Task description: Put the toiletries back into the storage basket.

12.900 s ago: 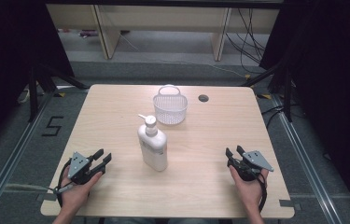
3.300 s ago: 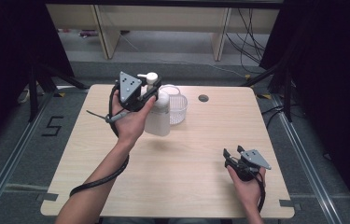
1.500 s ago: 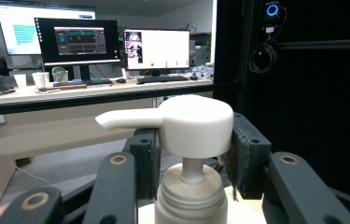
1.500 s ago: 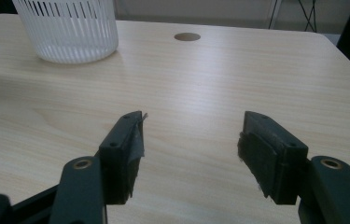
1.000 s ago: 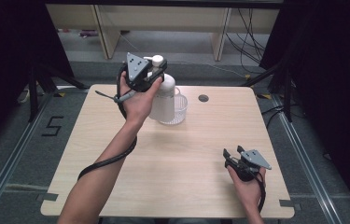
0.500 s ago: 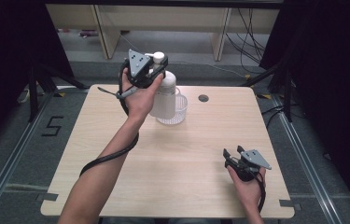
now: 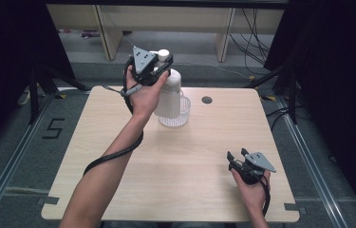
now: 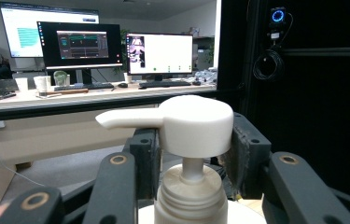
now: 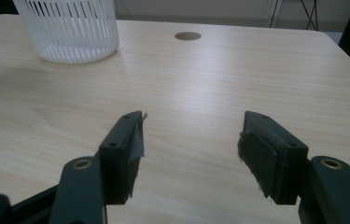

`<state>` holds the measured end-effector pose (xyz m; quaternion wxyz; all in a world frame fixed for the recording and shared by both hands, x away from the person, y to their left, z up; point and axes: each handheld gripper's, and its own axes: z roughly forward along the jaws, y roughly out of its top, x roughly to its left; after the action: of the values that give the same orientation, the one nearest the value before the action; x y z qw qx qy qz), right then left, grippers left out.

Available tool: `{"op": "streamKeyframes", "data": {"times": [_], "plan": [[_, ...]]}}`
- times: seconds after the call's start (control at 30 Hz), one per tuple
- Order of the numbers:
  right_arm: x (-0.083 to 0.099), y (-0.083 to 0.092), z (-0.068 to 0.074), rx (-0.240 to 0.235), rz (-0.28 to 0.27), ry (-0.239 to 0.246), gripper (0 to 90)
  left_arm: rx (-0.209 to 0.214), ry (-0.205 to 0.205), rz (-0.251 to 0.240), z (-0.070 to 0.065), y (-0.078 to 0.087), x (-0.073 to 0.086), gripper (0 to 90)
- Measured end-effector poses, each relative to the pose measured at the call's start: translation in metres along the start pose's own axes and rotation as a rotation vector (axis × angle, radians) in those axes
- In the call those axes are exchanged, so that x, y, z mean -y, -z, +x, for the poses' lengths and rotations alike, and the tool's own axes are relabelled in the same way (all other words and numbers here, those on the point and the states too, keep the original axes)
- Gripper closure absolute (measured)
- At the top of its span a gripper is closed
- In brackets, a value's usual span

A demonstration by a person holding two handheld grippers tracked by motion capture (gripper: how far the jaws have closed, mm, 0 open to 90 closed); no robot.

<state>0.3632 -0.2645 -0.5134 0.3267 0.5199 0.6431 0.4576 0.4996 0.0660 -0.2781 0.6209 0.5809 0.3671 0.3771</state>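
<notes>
Pump bottle (image 7: pixel 168 95) hangs upright at the far middle of the table (image 7: pixel 118 156), its base at or just inside the rim of the white slatted basket (image 7: pixel 182 114); how deep I cannot tell. The left tool (image 7: pixel 159 71) clamps its neck just under the pump head (image 8: pixel 189 123). Placing seems the step in hand, so the next move calls for a straight lowering, then opening the jaws. At right, the right tool (image 7: pixel 239 161) rests near the table's near edge, jaws wide and holding nothing.

Grey floor (image 7: pixel 23 156), black curtains (image 7: pixel 337 71) — lit monitors (image 8: pixel 158 53)
</notes>
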Motion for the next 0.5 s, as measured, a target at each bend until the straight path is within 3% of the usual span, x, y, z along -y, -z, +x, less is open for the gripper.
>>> {"op": "streamKeyframes", "data": {"times": [0.1,0.2,0.23,0.27,0.3,0.5], "plan": [[-0.0002,0.0009,0.0016,0.002,0.016,-0.011,40.2,0.004,-0.002,0.002,-0.0003,-0.0019,-0.0004,59.2],[-0.0003,0.001,0.0016,0.003,0.018,-0.011,40.2,-0.003,0.026,0.014,-0.0024,-0.0026,-0.0004,59.2],[-0.0003,0.0009,0.0012,0.008,0.021,-0.006,40.2,-0.006,0.011,0.009,-0.0015,-0.0034,-0.001,59.2],[-0.001,0.0008,-0.0021,0.007,0.016,0.037,40.2,0.002,0.012,0.007,-0.0017,-0.0046,-0.0014,59.2],[-0.001,0.0007,-0.002,0.006,0.016,0.036,40.2,-0.001,0.025,0.012,-0.0028,-0.0047,-0.0016,59.2],[-0.0011,0.0007,-0.0014,0.001,0.022,0.027,40.1,0.011,0.003,0.003,-0.0049,-0.0091,-0.0051,59.2]]}}
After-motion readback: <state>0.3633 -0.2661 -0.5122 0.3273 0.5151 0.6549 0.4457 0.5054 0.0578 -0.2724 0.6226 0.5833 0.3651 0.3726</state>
